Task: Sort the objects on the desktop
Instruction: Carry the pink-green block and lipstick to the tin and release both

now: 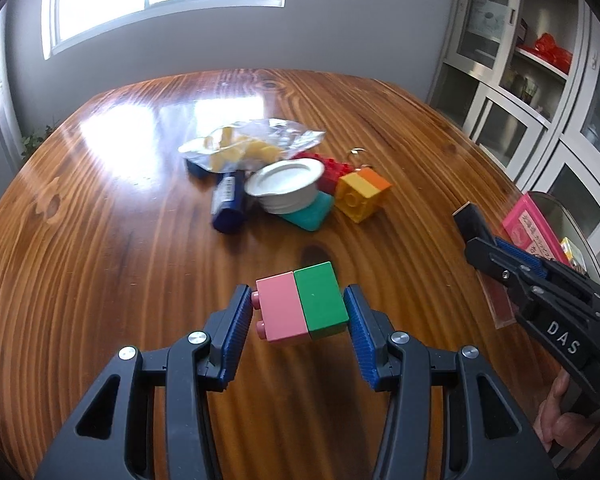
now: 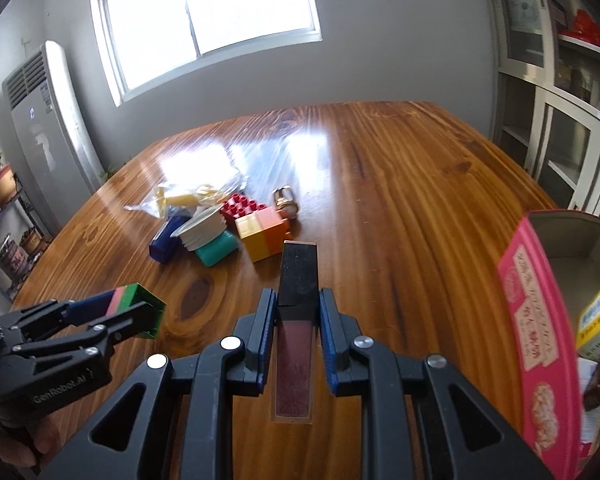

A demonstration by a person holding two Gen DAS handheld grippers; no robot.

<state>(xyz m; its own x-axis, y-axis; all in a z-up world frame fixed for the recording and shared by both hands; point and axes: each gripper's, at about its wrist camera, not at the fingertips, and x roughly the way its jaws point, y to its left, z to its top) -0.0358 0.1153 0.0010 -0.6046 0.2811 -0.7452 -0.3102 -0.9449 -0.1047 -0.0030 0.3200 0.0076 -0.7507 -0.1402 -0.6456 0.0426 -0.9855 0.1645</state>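
Wooden table, pink tin (right view fully)

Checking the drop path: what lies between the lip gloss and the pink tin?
Only bare table separates the lip gloss from the pink tin, seen in the right wrist view.

The white cup is covering part of the teal piece and the red brick. The right picture edge is cutting off the pink tin. The clear bag is blurring its yellow contents.
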